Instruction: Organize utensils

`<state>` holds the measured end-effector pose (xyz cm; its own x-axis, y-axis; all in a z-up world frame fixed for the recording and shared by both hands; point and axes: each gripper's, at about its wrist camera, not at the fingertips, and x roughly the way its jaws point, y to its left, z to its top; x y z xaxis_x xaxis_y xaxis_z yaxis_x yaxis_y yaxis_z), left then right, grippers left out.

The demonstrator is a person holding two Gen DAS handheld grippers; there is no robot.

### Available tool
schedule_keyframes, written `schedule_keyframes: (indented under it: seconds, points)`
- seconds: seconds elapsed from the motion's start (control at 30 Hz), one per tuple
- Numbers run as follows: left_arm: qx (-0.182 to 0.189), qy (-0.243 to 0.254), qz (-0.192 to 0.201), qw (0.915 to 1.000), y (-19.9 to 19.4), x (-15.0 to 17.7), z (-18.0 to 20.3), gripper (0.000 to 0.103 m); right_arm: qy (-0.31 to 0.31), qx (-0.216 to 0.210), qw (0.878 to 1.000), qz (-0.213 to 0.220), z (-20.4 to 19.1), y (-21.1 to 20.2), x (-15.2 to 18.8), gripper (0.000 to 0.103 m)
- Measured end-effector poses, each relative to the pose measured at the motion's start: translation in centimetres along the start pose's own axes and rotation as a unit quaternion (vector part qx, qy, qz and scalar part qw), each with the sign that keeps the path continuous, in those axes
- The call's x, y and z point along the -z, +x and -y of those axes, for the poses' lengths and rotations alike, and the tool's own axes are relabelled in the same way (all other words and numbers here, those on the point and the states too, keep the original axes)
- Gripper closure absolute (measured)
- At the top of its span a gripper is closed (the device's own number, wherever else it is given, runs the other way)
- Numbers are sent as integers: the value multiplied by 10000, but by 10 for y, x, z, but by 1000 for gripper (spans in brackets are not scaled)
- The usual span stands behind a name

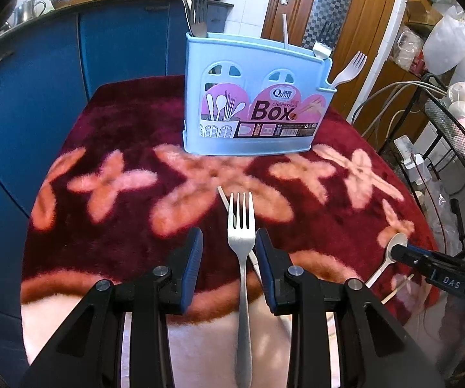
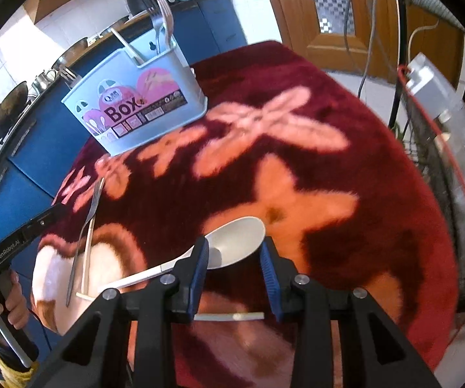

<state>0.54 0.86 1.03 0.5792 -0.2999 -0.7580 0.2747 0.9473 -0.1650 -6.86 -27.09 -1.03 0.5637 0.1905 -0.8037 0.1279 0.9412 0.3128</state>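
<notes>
Underneath, plush red floral rug (image 1: 128, 135), blue cabinets (image 1: 38, 74), wooden door (image 1: 284, 9)

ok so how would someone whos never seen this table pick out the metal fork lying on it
Start at the pale blue utensil box standing on the red flowered table cover, then come toward the near edge. The metal fork lies flat there, tines pointing at the box, between the open left gripper fingers. It crosses a pale chopstick and is steel, unlike the white spoon.
</notes>
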Motion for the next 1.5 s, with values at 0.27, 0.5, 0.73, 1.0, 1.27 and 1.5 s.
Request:
schedule_keyframes:
  seconds: [0.27,0.5,0.73,1.0,1.27,1.5]
  points:
    - [83,-81,-141,9998,15,-1,-3,69,59,-152,9995,288,0,7,-14,86]
    - [197,-54,-313,9993,32,-2,2,69,-104,-362,9972,648,-12,9,-34,91]
    - [145,26,-372,9992,43,-2,4,70,-294,-548,9937,938,-26,4,-46,93]
    - [175,-108,-197,9996,37,-3,-4,102,-539,-585,9895,1204,-38,-8,-51,95]
    - [366,-219,-269,9987,32,-5,-7,98,-729,-473,9865,1388,-46,-19,-54,95]
    - [305,32,-421,9986,45,-4,6,65,-773,-456,9862,1393,-46,-21,-54,95]
